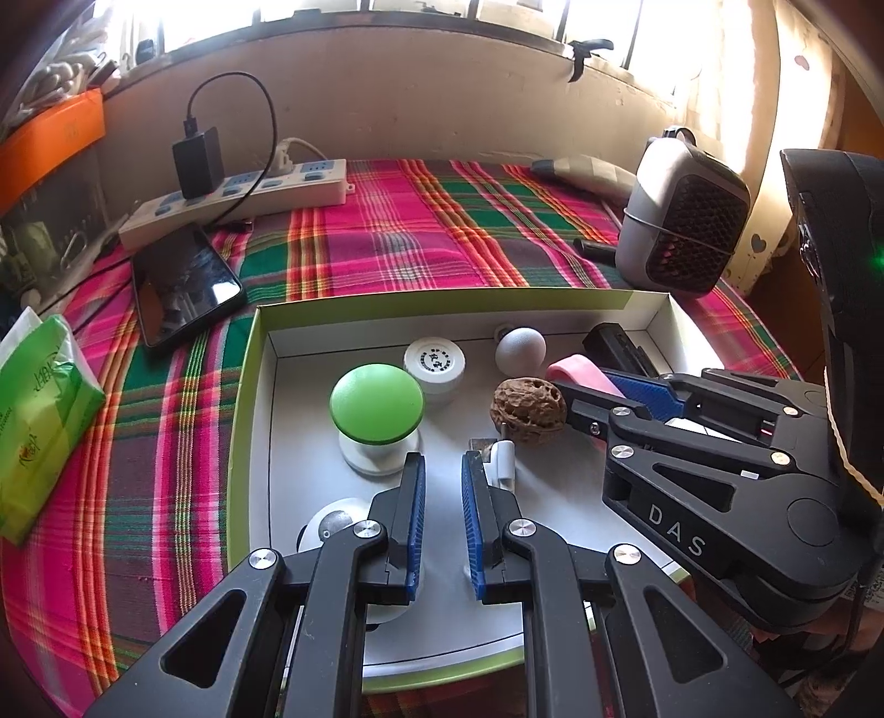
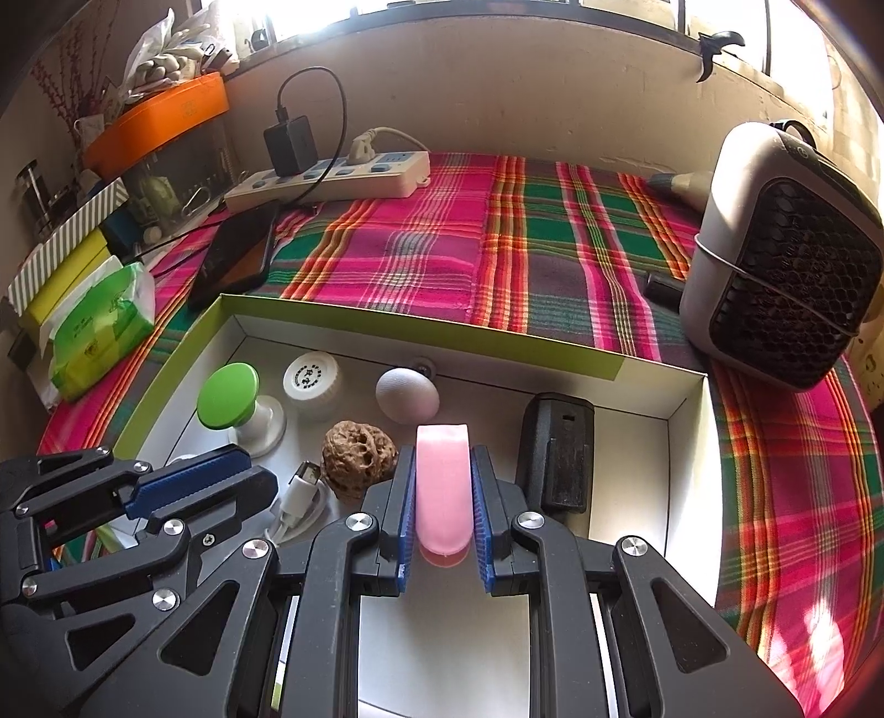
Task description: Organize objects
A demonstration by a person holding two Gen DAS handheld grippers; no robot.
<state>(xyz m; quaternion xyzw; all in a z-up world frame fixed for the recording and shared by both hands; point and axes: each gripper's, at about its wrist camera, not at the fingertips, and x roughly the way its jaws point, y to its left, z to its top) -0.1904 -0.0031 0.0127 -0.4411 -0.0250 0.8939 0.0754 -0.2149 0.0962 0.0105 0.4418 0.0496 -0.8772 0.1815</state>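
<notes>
The right gripper (image 2: 442, 497) clamps a pink block (image 2: 442, 486) over the right half of the shallow box (image 2: 420, 326), near a walnut (image 2: 356, 458); the left gripper (image 1: 443, 475) is closed, empty, over the box's near-left floor.

1. In front of you stands a plain beige wall (image 1: 442, 94), a little stained, with a dark window sill (image 2: 497, 22) along its top.
2. Above the sill you see a barred window (image 1: 420, 6); strong daylight enters and burns out the glass.
3. A pale curtain (image 1: 784, 110) with small heart prints hangs at the right side in the left wrist view.
4. The table is covered by a plaid cloth (image 2: 552, 243) in pink, green and orange.
5. Sunlight falls in a bright patch on the cloth at the near right corner.
</notes>
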